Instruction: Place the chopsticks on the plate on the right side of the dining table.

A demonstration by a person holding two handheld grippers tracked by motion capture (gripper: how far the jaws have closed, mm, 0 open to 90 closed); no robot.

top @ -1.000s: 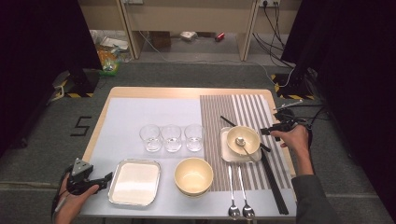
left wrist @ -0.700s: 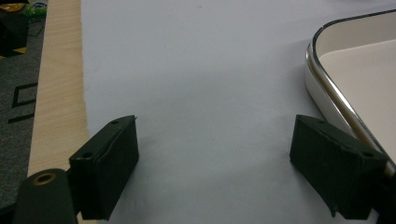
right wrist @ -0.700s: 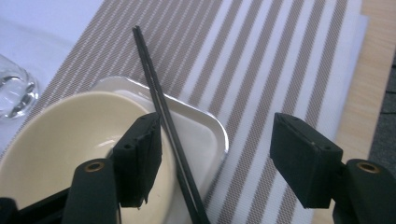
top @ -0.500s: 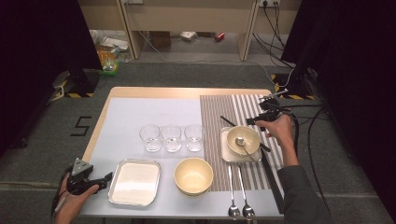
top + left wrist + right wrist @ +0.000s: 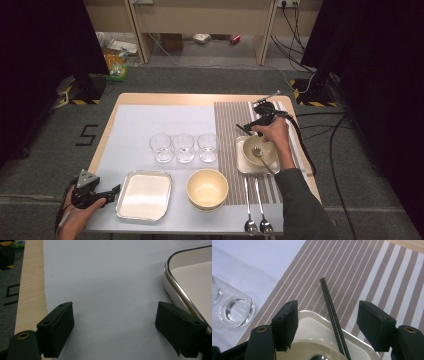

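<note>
At the bench's near-left corner, the left gripper (image 5: 114, 189) rests spread wide, empty, beside the tray (image 5: 144, 196). Over on the striped mat (image 5: 367, 270), the right gripper (image 5: 327, 320) hovers with fingers released astride the chopsticks (image 5: 331, 307), which run lengthwise from the square plate (image 5: 312, 321) away toward the bench's far edge.

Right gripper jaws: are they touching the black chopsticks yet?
Apart. The right gripper view shows the right gripper open, with the chopsticks running between its jaws and striped mat visible on both sides.
</note>
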